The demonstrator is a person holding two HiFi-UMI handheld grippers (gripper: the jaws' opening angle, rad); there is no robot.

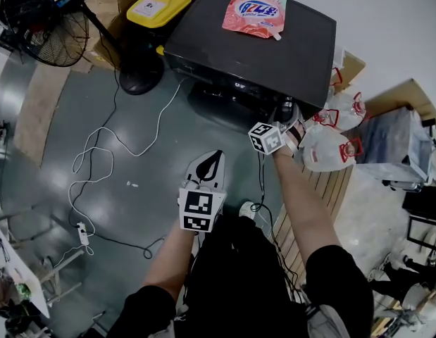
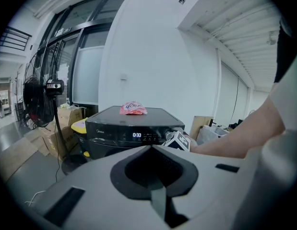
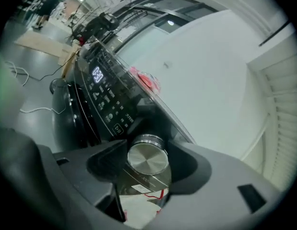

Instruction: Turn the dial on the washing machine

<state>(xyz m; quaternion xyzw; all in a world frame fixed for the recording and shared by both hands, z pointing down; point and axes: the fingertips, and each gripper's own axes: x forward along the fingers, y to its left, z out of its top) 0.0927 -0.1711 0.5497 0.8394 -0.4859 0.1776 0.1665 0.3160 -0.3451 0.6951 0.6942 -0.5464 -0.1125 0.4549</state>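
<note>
Washing machine (image 1: 263, 55), dark, stands on the grey floor (image 1: 133, 182) at the far side against a white wall, display (image 2: 136, 135) lit. Standing fan (image 1: 52, 27) far left, yellow-lidded bin (image 1: 160, 5) just left of the machine, white plastic bags (image 1: 330, 143) to its right. Pink detergent pouch (image 1: 254, 10) lies on the machine's top. Left gripper (image 1: 209, 159) held near, well apart from the machine, jaws closed together with nothing between them. Right gripper (image 1: 287, 113) is at the right end of the front panel, jaws clamped on the round silver dial (image 3: 147, 158).
</note>
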